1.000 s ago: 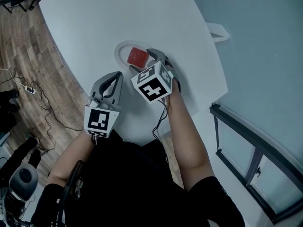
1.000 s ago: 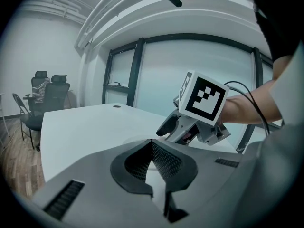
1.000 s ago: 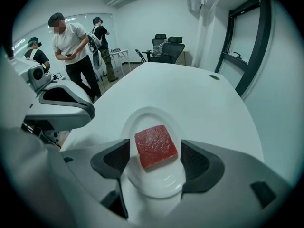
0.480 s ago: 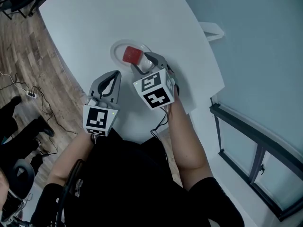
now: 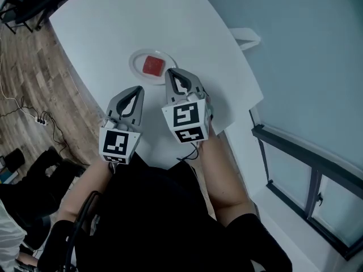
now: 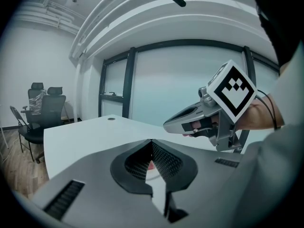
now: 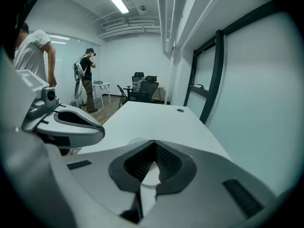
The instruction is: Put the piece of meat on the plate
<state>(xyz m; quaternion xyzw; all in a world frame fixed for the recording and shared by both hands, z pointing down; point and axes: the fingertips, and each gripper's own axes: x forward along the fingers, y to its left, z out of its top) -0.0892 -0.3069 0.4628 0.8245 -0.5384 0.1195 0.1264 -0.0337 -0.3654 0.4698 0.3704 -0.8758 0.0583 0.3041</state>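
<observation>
Resting in the middle of the white plate [image 5: 136, 68] in the head view, the piece of meat [image 5: 152, 65] is a red block on the white table [image 5: 108, 21], and neither tool touches it; the right gripper [image 5: 173, 72] hangs just beside the plate's near right edge with its tips together, the left gripper [image 5: 136, 89] is held near it to the left, a little farther from the plate, also with its tips together, and wooden floor [image 5: 28, 78] shows past the table's left edge. In the left gripper view the left gripper [image 6: 151, 141] has its jaws meeting at the tips with nothing between them, a sliver of red shows through the opening below the tips, and the right gripper [image 6: 167, 125] with its marker cube [image 6: 232, 91] hangs above the table [image 6: 80, 137] to the right. In the right gripper view the right gripper [image 7: 154, 142] has just been closing its jaws, which meet at the tips around nothing, the left gripper [image 7: 100, 129] shows at the left edge, and office chairs [image 7: 145, 88] stand beyond the table's far end
</observation>
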